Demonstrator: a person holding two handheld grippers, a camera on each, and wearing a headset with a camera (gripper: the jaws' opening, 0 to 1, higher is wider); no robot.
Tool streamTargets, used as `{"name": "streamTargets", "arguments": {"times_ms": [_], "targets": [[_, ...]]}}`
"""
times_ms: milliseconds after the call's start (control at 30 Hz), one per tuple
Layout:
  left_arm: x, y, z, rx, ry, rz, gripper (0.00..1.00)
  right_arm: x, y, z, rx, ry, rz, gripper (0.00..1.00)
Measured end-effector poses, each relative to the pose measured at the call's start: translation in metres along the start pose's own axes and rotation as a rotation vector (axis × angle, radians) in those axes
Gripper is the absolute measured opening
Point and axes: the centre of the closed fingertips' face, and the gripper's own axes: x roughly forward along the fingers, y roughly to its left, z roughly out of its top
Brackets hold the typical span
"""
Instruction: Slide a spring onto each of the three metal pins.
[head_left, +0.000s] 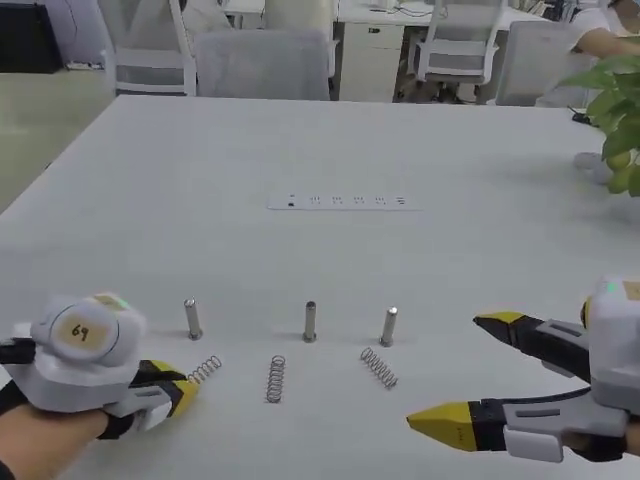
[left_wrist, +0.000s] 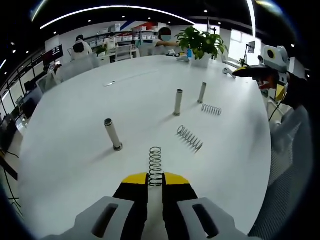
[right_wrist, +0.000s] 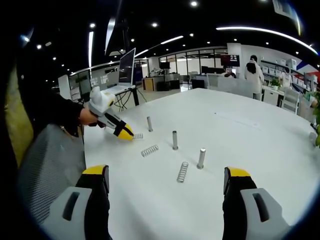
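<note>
Before the socket strip (head_left: 340, 202), left tongs (left_wrist: 155, 176) pinch a spring (left_wrist: 155, 161); right tongs (right_wrist: 166, 173) gape empty.

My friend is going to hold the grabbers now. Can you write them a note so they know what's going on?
Left gripper: shut on the near end of the left spring, which lies on the table.
Right gripper: open wide, holding nothing.
Left pin, middle pin and right pin stand upright in a row, all bare.
Middle spring and right spring lie flat in front of them.
Done: no spring is on a pin yet.
Left: all three springs.
</note>
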Motion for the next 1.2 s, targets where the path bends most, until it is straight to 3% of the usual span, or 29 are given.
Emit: {"name": "streamTargets", "arguments": {"times_ms": [400,733,867,1200], "targets": [[-0.029,-0.022,0.023,0.099,-0.065,-0.084,0.02,-0.002,0.004,0.007,-0.017,-0.003,0.012,0.93],[-0.053,-0.054,0.054,0.207,-0.138,-0.209,0.02,-0.004,0.012,0.016,-0.053,0.0,0.039,0.91],[-0.062,-0.069,0.066,0.282,-0.159,-0.264,0.02,-0.004,0.018,0.021,-0.064,-0.007,0.056,0.9],[-0.079,-0.091,0.077,0.395,-0.163,-0.373,0.02,-0.001,0.043,0.037,-0.111,-0.015,0.145,0.84]]}}
